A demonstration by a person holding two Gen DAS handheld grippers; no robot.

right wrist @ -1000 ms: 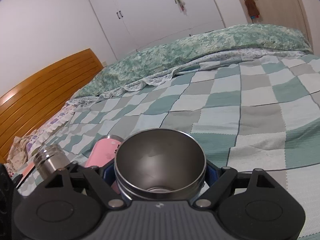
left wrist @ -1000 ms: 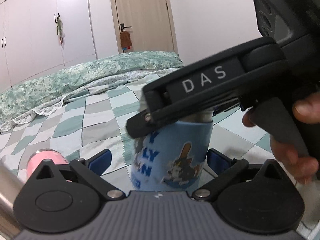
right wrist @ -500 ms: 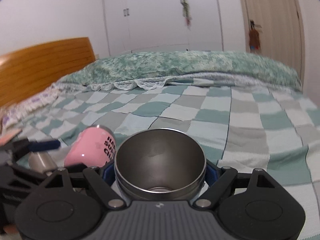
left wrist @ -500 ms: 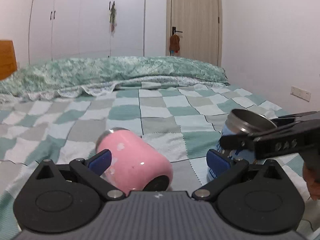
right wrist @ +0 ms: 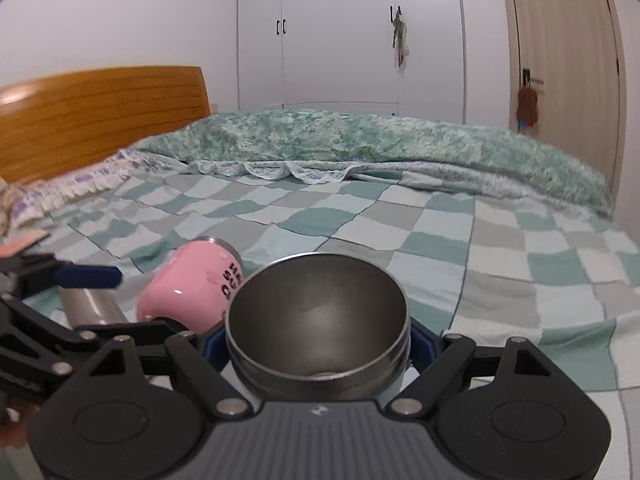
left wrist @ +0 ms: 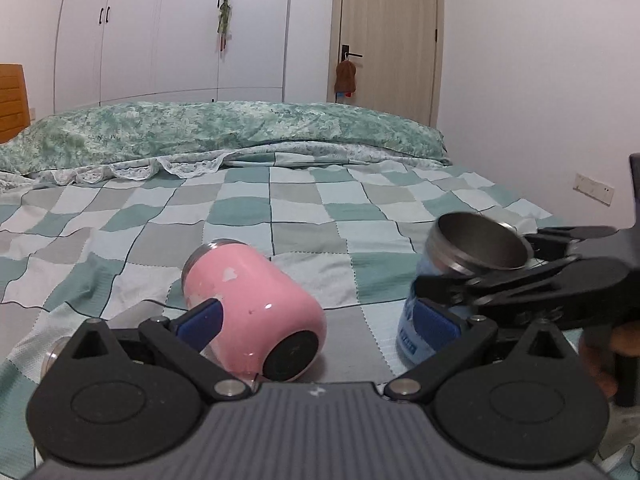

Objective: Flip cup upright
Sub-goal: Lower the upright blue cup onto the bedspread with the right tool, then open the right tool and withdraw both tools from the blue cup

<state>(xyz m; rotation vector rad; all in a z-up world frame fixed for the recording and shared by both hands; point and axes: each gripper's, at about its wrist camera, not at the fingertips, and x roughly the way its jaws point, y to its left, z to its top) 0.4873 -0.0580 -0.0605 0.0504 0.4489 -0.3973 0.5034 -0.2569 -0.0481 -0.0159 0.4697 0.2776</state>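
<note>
A pink cup [left wrist: 248, 308] lies on its side on the checked bedspread, its base toward the left wrist camera; it also shows in the right wrist view [right wrist: 192, 292]. My left gripper [left wrist: 318, 322] is open, its left finger beside the pink cup. My right gripper [right wrist: 318, 348] is shut on a blue steel cup [right wrist: 316, 320], mouth up. In the left wrist view this blue cup [left wrist: 456, 280] stands tilted on the bed at the right, held near its rim.
A bare steel cup [right wrist: 90, 308] lies on its side left of the pink cup. A green duvet [left wrist: 224, 132] is bunched along the far side. A wooden headboard [right wrist: 100, 116] is at the left, a wardrobe and door behind.
My left gripper has swung away from the blue cup and now faces the pink cup, closer than half a second ago. My right gripper has kept its hold on the blue cup.
</note>
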